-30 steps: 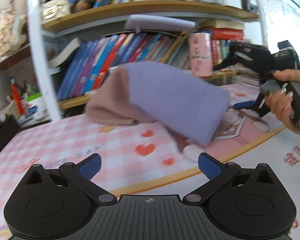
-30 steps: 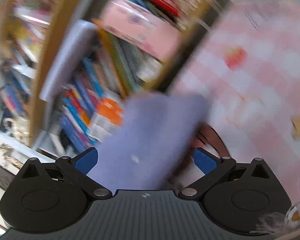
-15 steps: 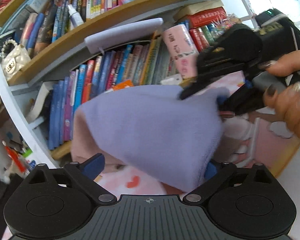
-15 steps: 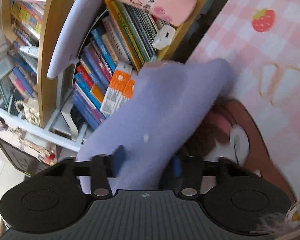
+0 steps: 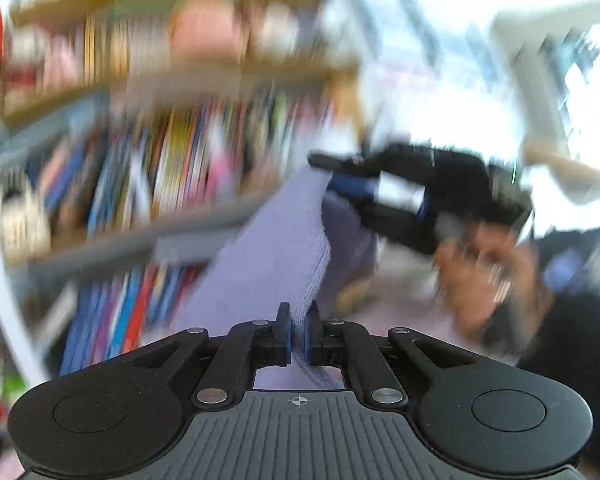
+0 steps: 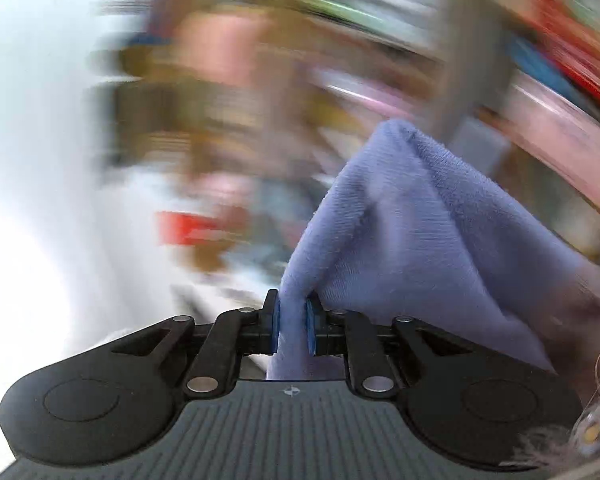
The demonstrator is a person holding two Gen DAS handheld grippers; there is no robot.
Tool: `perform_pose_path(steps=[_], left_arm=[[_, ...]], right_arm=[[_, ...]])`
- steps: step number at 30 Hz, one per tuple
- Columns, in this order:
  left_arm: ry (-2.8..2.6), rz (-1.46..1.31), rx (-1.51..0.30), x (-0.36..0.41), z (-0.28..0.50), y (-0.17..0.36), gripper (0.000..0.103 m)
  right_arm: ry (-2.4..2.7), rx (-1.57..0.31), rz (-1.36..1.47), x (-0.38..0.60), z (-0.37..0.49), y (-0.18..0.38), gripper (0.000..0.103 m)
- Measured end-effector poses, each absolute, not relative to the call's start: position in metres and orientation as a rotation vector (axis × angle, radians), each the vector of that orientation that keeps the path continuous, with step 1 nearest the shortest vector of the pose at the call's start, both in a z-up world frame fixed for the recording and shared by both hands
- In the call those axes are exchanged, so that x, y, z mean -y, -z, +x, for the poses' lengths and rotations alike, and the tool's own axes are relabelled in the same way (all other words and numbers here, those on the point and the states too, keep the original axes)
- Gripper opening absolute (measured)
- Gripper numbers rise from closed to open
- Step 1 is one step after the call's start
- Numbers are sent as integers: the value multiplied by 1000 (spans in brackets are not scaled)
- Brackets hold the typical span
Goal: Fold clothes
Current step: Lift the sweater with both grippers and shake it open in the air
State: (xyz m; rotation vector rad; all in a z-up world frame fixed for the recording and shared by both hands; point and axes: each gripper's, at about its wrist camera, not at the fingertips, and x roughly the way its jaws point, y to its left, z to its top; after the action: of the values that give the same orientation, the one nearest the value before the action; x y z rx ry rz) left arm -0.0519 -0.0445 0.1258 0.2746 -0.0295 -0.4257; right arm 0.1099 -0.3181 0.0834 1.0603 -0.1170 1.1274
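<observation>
Left wrist view. A blurred bookshelf (image 5: 148, 184) fills the left and centre of the picture, its rows of upright books smeared into coloured streaks. At the bottom centre, the left gripper (image 5: 298, 334) stands narrow, its two blue pads pressed on an edge of a lilac cloth (image 5: 276, 256). The cloth rises from these pads up and to the right, clear of any surface, as a taut band with a stitched hem along its right side. At its upper end, right of centre, the right gripper (image 5: 346, 182) pinches the cloth between its own blue pads. Further right, a hand (image 5: 484, 280) grips the black body of that gripper; motion blur hides its details. A bright window area occupies the upper right corner.

Right wrist view. The left part of the picture is a pale, featureless blur. At the bottom centre, the right gripper (image 6: 292, 328) is closing, its jaws narrow, with a bunched fold of the lilac cloth (image 6: 412, 240) pressed between the blue pads. From there the cloth spreads upward and to the right in soft folds, peaking above centre. Behind it, the bookshelf (image 6: 540, 80) appears only as streaks of colour.
</observation>
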Motion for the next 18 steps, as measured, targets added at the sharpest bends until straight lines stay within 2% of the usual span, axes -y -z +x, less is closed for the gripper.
perform_pose_path(steps=[3, 6, 10, 14, 18], left_arm=[[522, 188, 136, 26, -89, -154, 5], [548, 105, 118, 6, -97, -160, 5], [507, 13, -64, -19, -81, -131, 5], [304, -2, -308, -59, -63, -75, 6], [82, 50, -383, -92, -60, -49, 10]], right_arm=[[-1237, 359, 992, 333, 70, -109, 12], [-1235, 376, 930, 332, 60, -117, 12], [-1176, 163, 857, 293, 86, -109, 12], [-1134, -218, 813, 224, 132, -70, 12], [-1106, -470, 679, 158, 148, -27, 12]])
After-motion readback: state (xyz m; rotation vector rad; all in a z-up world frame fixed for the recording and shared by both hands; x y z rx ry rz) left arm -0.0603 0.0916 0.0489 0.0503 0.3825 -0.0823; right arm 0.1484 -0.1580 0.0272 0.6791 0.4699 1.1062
